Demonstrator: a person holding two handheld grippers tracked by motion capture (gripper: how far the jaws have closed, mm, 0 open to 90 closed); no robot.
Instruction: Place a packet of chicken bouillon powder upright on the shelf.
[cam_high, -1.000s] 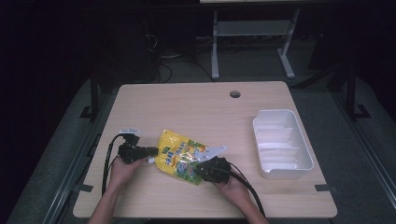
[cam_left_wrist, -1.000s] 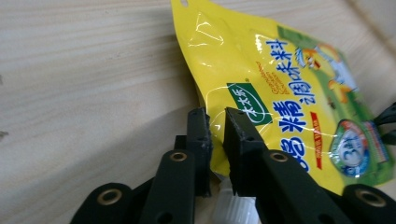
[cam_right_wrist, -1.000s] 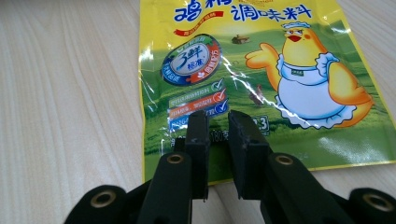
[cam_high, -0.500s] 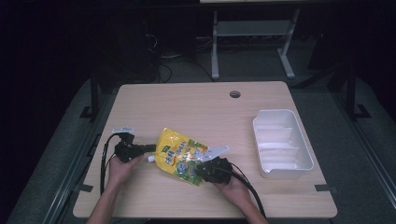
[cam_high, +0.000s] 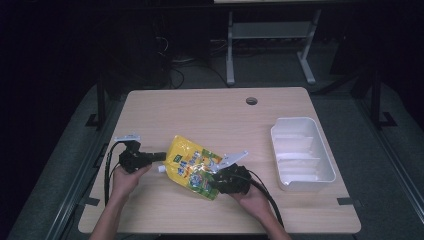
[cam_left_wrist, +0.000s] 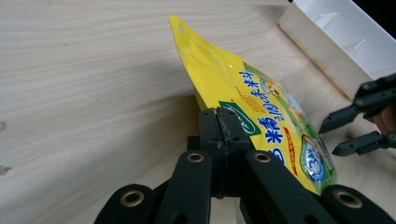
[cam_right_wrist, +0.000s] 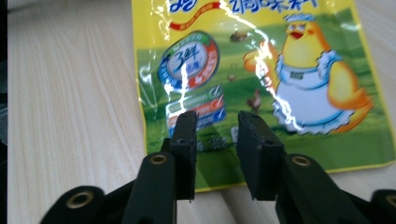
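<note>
1 pouch (cam_high: 194, 166); 2 tongs (cam_high: 161, 156) (cam_high: 214, 184); 1 tray (cam_high: 302, 155)

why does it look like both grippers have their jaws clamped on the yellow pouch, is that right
Not both. The left gripper is shut on the yellow pouch, but the right gripper view shows the right gripper with its jaws just opened, standing apart over the pouch's lower edge.

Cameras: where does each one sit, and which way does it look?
High view: above the person's side, facing forward and down on the table; forearms and both grippers show.
Left gripper view: rides the left gripper, shut on the yellow pouch.
Right gripper view: rides the right gripper, jaws just opening over the pouch.
All share the pouch.
</note>
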